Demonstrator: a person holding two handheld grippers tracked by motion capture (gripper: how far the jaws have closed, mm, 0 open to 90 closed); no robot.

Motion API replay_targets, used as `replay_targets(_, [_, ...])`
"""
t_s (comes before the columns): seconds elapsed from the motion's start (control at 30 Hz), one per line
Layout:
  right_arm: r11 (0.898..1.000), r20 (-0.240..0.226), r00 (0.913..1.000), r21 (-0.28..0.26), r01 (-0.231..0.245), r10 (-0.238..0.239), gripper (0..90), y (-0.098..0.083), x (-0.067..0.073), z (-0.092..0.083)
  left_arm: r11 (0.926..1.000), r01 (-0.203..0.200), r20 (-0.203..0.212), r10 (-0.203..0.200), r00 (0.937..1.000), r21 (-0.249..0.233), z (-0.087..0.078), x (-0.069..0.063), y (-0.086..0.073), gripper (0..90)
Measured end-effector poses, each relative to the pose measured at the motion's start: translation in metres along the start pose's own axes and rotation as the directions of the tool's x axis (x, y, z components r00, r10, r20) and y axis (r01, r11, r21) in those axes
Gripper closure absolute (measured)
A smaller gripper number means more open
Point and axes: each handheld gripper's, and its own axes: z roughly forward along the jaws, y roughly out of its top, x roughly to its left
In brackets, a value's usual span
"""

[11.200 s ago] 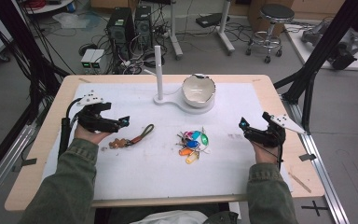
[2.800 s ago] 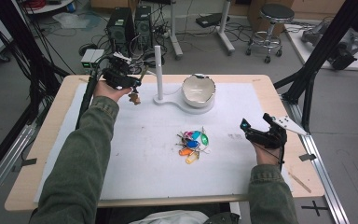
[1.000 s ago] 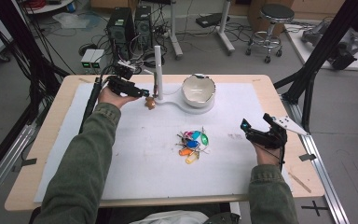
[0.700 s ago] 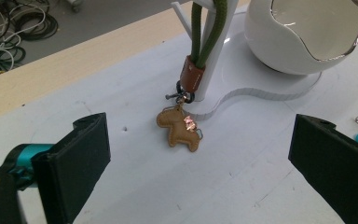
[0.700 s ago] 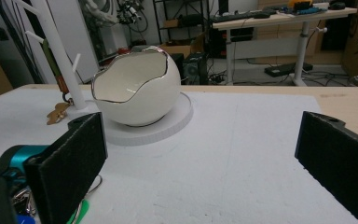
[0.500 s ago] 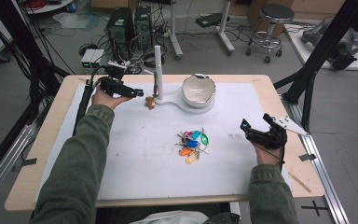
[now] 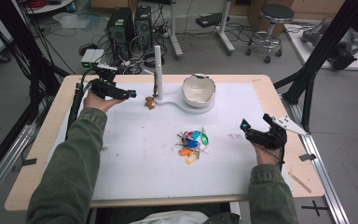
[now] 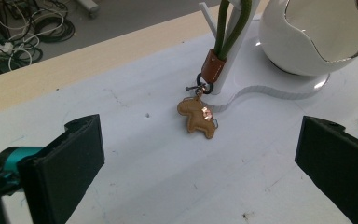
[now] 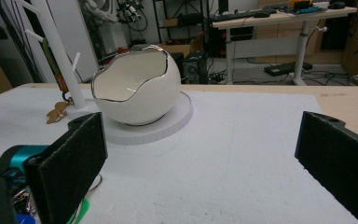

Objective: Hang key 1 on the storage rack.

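Now tan horse charm (image 8: pixel 196 116), green cord (image 8: pixel 230 25).

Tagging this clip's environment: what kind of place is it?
Likely a robotics or data-collection lab, not a home: desktop PC towers and loose cables on the floor behind the table, black frame struts around it, and office desks beyond.

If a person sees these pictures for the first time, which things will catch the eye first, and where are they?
Probably the white egg-shaped bowl on its white stand, at the far middle of the table. Beside it, a brown horse-shaped charm hangs by a green cord from the white post and touches the mat, in front of the open left gripper. A bunch of colourful key tags lies mid-table.
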Motion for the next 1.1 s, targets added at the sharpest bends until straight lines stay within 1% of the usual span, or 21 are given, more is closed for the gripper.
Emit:
replay_targets(0.07, [1.0,0.001,1.0,-0.001,-0.002,0.002,1.2,0.0,0.0,0.0,1.0,-0.002,0.006,0.002,1.0,0.001,-0.002,0.0,-0.002,1.6])
replay_targets(0.13, [1.0,0.001,1.0,0.0,0.0,0.0,1.2,0.0,0.0,0.0,1.0,-0.005,0.003,0.005,1.0,-0.004,-0.004,0.001,-0.005,1.6])
replay_targets(0.23, [1.0,-0.002,1.0,0.001,0.0,0.0,1.2,0.0,0.0,0.0,1.0,0.0,-0.004,0.0,1.0,-0.008,-0.008,0.001,-0.009,1.7])
replay_targets(0.3, [1.0,-0.002,1.0,0.001,0.0,0.0,1.2,0.0,0.0,0.0,0.9997,0.005,-0.007,-0.005,1.0,-0.023,-0.01,0.002,-0.012,1.7])
replay_targets(0.4, [1.0,-0.002,1.0,0.002,0.001,-0.001,1.2,0.0,0.0,0.0,0.9994,0.01,-0.009,-0.011,0.9999,-0.032,-0.014,0.005,-0.016,1.6])
replay_targets(0.5, [1.0,0.0,1.0,0.004,0.001,-0.001,1.2,0.0,0.0,0.0,0.9992,0.018,-0.013,-0.018,0.9997,-0.037,-0.017,0.007,-0.022,1.7])
replay_targets(0.53, [1.0,-0.001,1.0,0.005,0.0,0.0,1.2,0.0,0.001,0.0,0.9994,0.017,-0.015,-0.017,0.9997,-0.031,-0.018,0.008,-0.023,1.6])
replay_targets(0.63, [1.0,0.0,1.0,0.004,0.003,-0.003,1.2,0.0,0.0,0.0,0.9985,0.014,-0.023,-0.015,0.9996,-0.052,-0.023,0.008,-0.027,1.6])
replay_targets(0.83, [1.0,0.001,1.0,0.008,-0.001,0.001,1.2,0.0,0.001,0.0,0.9977,0.018,-0.023,-0.019,0.9995,-0.066,-0.03,0.01,-0.036,1.6])
replay_targets(1.0, [1.0,0.0,1.0,0.01,0.0,0.0,1.2,-0.001,0.001,0.0,0.9956,0.035,-0.027,-0.038,0.9989,-0.087,-0.034,0.012,-0.044,1.7])
replay_targets(1.1, [1.0,0.002,1.0,0.011,0.001,-0.001,1.2,-0.001,0.001,0.001,0.9953,0.036,-0.027,-0.039,0.9989,-0.09,-0.036,0.014,-0.048,1.7])
